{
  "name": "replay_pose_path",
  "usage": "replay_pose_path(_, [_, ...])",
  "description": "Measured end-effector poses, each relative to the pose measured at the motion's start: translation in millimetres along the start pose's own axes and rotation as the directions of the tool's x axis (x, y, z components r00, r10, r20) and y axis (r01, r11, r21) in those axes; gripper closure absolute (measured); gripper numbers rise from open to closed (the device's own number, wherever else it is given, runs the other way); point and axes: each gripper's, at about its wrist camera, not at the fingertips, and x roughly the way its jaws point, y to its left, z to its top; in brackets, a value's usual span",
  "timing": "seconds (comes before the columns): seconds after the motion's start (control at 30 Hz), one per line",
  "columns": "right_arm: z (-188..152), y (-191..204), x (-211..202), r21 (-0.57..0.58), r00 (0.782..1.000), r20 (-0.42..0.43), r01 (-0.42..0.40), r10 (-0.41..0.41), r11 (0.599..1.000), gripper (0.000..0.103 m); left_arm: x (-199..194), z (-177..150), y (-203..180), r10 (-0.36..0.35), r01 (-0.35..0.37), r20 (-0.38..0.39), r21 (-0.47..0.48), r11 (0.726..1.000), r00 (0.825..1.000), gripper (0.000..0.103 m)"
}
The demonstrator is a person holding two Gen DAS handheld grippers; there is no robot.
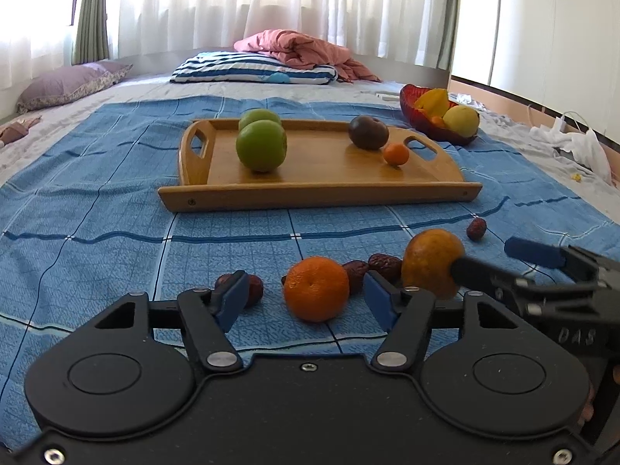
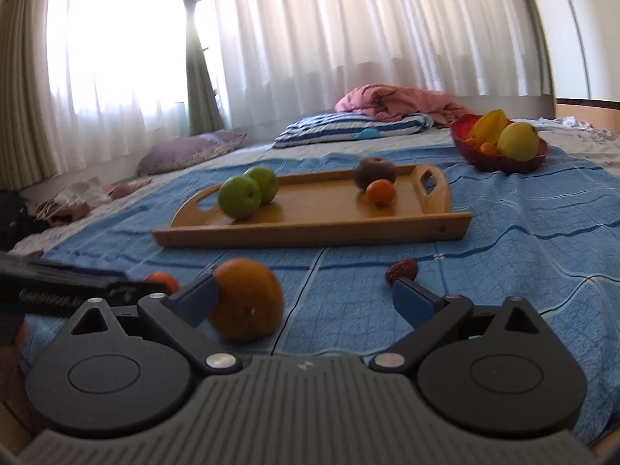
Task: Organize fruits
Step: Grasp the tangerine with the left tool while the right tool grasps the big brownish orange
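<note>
While your right gripper [image 2: 306, 302] has its jaws spread wide, its left pad touches the dull orange fruit [image 2: 246, 298] at ten o'clock and the right pad stands well clear, so nothing is pinched yet. Your left gripper [image 1: 306, 296] is likewise spread, bracketing the bright tangerine [image 1: 316, 288] that sits on the blue bedspread [image 1: 116, 209] just ahead, with neither pad touching it.

The likely trouble: with only one pad on the dull orange fruit, closing could shove it sideways and roll it toward the tangerine and the red dates [image 1: 381, 265] at its side. The soft bedspread gives little to stop a roll. Your two grippers also sit close together, and their fingers could knock.

Both round fruits have no real long axis; the tangerine's stem dimple faces you, slightly upward. The dates lie with their long axes roughly three to nine o'clock.

Farther out at twelve o'clock lies the wooden tray [image 1: 317, 193], holding two green apples [image 1: 261, 145], a dark fruit [image 1: 368, 131] and a small orange [image 1: 396, 154]. The red bowl [image 1: 410, 110] sits at one o'clock.
</note>
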Motion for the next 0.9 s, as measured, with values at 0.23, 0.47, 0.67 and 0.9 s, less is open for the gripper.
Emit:
replay_pose_path(0.23, [-3.8, 12.8, 4.4, -0.05, 0.999, -0.028, -0.027, 0.026, 0.998, 0.011, 2.4, 2.5, 1.2, -0.002, 0.002, 0.001, -0.01, 1.0, 1.0, 0.045])
replay_pose_path(0.47, [-5.8, 21.6, 9.5, -0.079, 0.998, -0.039, -0.044, 0.041, 0.996, 0.019, 4.5, 0.7, 0.7, -0.037, 0.036, -0.029, -0.026, 0.999, 0.999, 0.054])
replay_pose_path(0.67, [-7.6, 24.8, 14.9, -0.082, 0.997, -0.053, -0.056, 0.052, 0.995, 0.027, 8.6, -0.9, 1.4, -0.028, 0.026, -0.039, -0.033, 0.999, 0.999, 0.054])
replay_pose_path(0.9, [-9.4, 28.0, 19.4, -0.082, 0.996, -0.062, -0.063, 0.058, 0.995, 0.034, 13.6, -0.1, 0.3, -0.021, 0.02, -0.051, -0.029, 0.999, 0.998, 0.054])
